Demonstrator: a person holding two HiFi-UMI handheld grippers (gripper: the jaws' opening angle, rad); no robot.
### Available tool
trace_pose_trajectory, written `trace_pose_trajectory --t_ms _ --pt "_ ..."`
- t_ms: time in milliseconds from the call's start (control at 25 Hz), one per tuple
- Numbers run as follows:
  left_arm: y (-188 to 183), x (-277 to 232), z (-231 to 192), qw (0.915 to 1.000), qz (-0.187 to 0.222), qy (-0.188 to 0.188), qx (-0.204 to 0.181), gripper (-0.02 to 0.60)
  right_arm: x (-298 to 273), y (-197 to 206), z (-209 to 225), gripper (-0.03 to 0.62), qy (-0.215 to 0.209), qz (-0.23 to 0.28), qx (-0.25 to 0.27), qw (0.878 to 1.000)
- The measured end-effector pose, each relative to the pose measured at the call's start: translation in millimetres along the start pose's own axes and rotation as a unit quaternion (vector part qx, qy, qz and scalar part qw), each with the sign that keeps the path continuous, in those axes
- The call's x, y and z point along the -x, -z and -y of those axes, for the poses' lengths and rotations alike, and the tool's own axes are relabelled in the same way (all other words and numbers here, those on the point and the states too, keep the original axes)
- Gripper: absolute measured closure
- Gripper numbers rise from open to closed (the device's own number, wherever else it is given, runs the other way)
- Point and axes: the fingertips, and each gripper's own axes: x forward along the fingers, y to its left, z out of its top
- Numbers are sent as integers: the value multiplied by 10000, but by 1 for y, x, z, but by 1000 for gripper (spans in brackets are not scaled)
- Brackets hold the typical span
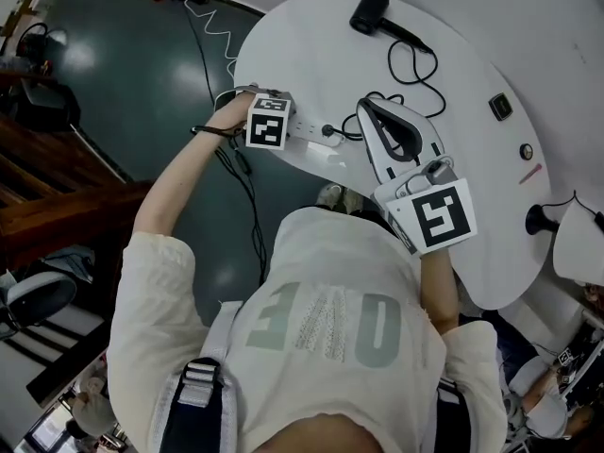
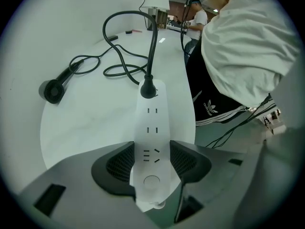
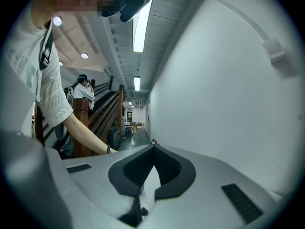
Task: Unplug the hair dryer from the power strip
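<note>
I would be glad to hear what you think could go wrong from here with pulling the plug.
The left gripper only straddles the strip near the table edge; if not clamped, a pull on the plug may drag the strip off.
The right gripper is shut and aimed away from the plug; it must open first.
A tug on the cord might shift the dryer.

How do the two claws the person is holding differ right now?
The left claw has its jaws spread, while the right claw has them closed together. The left claw straddles the white power strip; the right claw has nothing between its jaws. The left claw points down at the table; the right claw points roughly level, toward a wall. Both have grey bodies with black ribbed pads.
</note>
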Motion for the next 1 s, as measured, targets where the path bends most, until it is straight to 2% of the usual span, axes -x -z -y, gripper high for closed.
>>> trace_pose_trajectory --t_ms 240,320,400,520,720,1000 --pt "2 1 0 10000 -71 -4 -11 342 -9 -7 -6 592 -186 282 -316 9989" --pt "1 2 0 10000 -60 -10 -3 342 -14 -10 -11 479 -338 360 -376 9981" --pt "0 1 1 10000 -54 -4 12 342 -18 -6 -16 467 -406 323 -334 9981" --pt "1 0 2 9999 -95 35 20 342 -21 18 -30 468 -583 45 -279 9979" --pt "1 0 0 9999 -95 31 23 342 -26 65 -51 468 -927 -374 -496 9938" --pt "1 1 0 9999 -88 58 26 342 -29 141 -73 468 -986 -1224 -460 9865"
